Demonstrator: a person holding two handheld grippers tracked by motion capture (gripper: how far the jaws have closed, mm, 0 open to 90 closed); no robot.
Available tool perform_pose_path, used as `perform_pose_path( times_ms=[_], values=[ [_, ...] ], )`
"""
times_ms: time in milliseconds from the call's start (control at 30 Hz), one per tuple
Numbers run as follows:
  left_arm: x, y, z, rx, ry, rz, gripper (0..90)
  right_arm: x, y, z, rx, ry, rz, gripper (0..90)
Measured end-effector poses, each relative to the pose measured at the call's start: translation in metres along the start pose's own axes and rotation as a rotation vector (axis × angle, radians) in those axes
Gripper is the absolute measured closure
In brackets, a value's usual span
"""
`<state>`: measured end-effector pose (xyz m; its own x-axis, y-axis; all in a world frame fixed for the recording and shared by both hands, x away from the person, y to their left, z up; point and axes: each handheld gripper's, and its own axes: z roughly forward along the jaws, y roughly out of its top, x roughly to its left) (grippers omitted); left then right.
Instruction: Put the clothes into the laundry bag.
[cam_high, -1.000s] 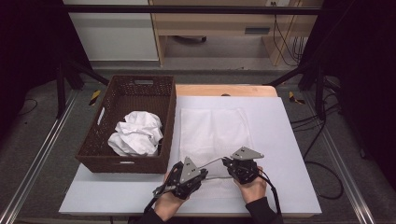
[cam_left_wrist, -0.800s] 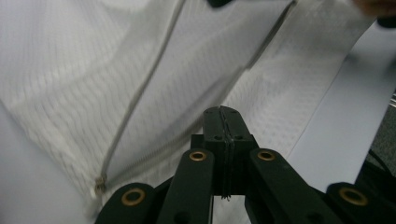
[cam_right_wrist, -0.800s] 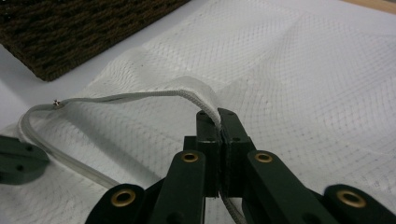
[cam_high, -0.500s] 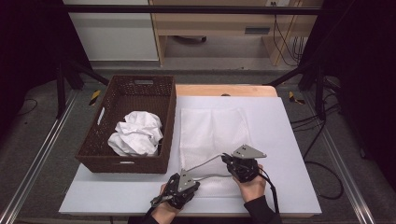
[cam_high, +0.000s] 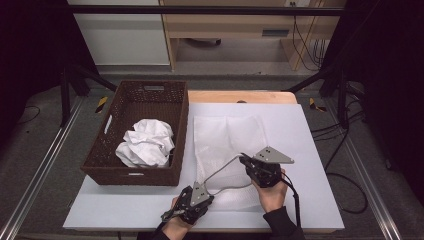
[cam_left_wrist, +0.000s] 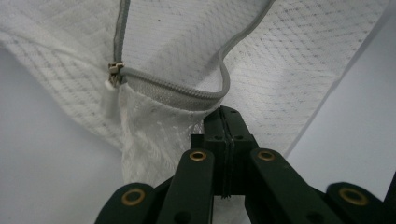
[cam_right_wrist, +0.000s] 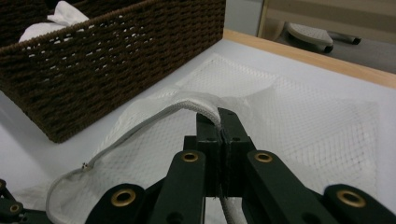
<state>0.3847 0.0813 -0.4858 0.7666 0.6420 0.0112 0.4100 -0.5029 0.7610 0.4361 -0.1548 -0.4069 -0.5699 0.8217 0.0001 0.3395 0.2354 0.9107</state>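
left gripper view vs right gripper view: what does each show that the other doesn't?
Left gripper view: the zipper pull at the end of the grey zipper, with the left gripper shut on the mesh just below it. Right gripper view: the wicker basket with white cloth inside, the right gripper shut on the zipper edge. Both: the white mesh laundry bag on the white table.

I see a white mesh bag with a fine diamond net pattern and a grey zipper just ahead of my black left gripper. My right gripper is black too, with brass-coloured rivets. Off to its side stands a dark brown woven basket holding crumpled white cloth. The table is pale grey-white with a light wooden edge.
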Motion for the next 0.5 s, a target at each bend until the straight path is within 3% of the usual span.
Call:
perform_pose_path(
  times_ms=[167, 300, 500],
  values=[
    [0.0, 0.001, 0.0, 0.002, -0.001, -0.004, 88.3, 0.0, 0.002, 0.0, -0.006, 0.001, 0.0, 88.3],
    [0.002, 0.002, -0.007, -0.013, -0.011, -0.009, 83.0, 0.0, -0.001, 0.0, 0.004, 0.002, 0.0, 88.3],
    [0.006, 0.011, -0.029, -0.074, 0.014, -0.02, 55.3, -0.003, -0.005, 0.001, 0.026, 0.004, 0.008, 88.3]
  ],
)
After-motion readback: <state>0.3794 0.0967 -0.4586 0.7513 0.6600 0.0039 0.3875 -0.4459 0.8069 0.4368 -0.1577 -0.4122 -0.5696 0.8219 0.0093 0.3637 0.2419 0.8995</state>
